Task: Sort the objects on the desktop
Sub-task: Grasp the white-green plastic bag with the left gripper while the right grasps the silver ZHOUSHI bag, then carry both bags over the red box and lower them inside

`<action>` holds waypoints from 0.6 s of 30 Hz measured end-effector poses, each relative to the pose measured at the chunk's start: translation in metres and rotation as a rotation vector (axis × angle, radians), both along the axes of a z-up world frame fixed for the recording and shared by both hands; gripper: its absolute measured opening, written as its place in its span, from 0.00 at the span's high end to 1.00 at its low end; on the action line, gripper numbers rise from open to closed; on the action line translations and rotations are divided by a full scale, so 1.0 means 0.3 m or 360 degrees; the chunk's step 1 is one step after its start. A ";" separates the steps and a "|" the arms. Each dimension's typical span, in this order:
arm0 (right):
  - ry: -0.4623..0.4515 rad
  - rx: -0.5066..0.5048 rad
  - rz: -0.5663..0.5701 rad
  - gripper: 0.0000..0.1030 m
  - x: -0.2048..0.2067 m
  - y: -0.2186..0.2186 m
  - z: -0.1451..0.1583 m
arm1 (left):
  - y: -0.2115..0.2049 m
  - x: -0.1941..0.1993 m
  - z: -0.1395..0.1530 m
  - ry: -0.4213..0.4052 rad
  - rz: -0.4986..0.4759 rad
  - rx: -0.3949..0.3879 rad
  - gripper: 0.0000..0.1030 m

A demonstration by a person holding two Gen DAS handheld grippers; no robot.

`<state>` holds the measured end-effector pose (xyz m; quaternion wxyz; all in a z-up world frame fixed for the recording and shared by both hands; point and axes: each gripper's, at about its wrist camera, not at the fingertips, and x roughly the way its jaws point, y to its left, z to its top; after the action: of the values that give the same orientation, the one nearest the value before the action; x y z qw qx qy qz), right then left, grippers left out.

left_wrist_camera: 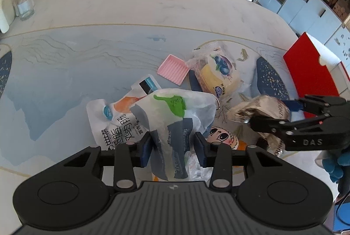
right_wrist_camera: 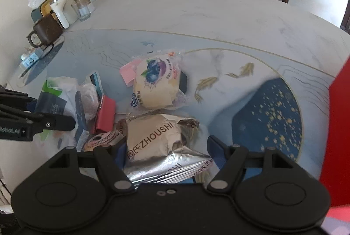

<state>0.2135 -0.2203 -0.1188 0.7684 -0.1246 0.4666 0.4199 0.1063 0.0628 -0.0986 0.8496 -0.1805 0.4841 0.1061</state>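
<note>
The left gripper point(left_wrist_camera: 172, 145) is clamped on a thin, crinkly translucent plastic bag with green and navy print point(left_wrist_camera: 172, 116), which could slip or drag the white pouch point(left_wrist_camera: 116, 123) beside it. Just right of that bag, the right gripper point(right_wrist_camera: 166, 147) pinches a stiff, creased silver foil packet point(right_wrist_camera: 157, 138), whose slick skin may slide free.

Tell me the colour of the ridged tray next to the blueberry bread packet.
Pink. The ridged tray shows best in the left wrist view; the blueberry bread packet half hides it in the right.
</note>
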 end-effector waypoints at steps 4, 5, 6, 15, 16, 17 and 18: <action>-0.0014 0.0046 -0.0039 0.29 -0.015 -0.051 0.037 | 0.001 -0.009 0.028 -0.0029 0.0022 -0.0025 0.63; -0.0009 0.0064 -0.0056 0.29 -0.016 -0.066 0.048 | -0.003 -0.012 0.037 -0.0043 0.0016 -0.0024 0.63; -0.0006 0.0080 -0.0069 0.29 -0.017 -0.080 0.057 | -0.008 -0.014 0.045 -0.0053 0.0009 -0.0021 0.63; -0.0033 0.0172 -0.0141 0.29 -0.043 -0.199 0.146 | -0.077 -0.037 0.105 -0.0107 -0.0050 0.0010 0.63; -0.0036 0.0173 -0.0146 0.29 -0.048 -0.208 0.151 | -0.085 -0.036 0.111 -0.0112 -0.0053 0.0011 0.63; -0.0038 0.0174 -0.0154 0.29 -0.052 -0.219 0.153 | -0.091 -0.036 0.115 -0.0117 -0.0056 0.0013 0.63; -0.0037 0.0175 -0.0165 0.29 -0.054 -0.232 0.152 | -0.100 -0.035 0.121 -0.0123 -0.0061 0.0017 0.63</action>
<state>0.1973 -0.2899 -0.0732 0.8003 -0.0627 0.4396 0.4030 0.0959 0.0329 -0.0623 0.8705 -0.1704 0.4538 0.0853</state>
